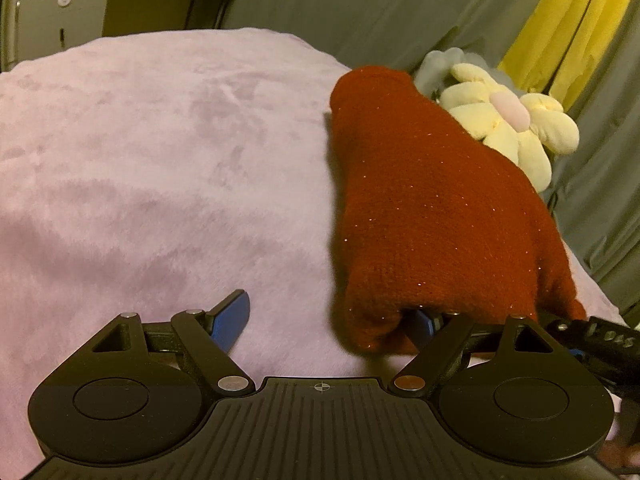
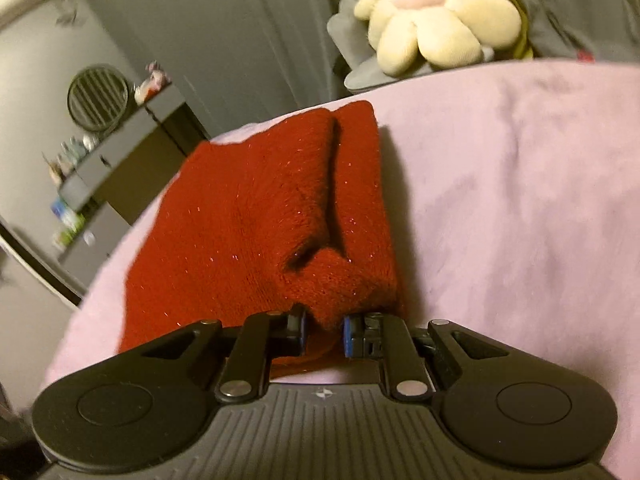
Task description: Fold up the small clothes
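We had each wrist camera looking steeply down along its fingers, close above the pink plush blanket (image 1: 140, 160); both shared the dark-red knitted garment (image 2: 256, 216) and cream flower-shaped plush toy (image 1: 516, 128).

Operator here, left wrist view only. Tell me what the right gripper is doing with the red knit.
Observer: The right gripper is shut on the near edge of the red knit garment; fabric bunches between its blue pads.
Operator: Report how the garment lies from that side.
Observer: It lies partly folded on the pink blanket, with a deep crease running away from the gripper.
Operator: Say what sits beyond it.
Observer: A cream flower plush on a grey cushion lies past the blanket's far edge.
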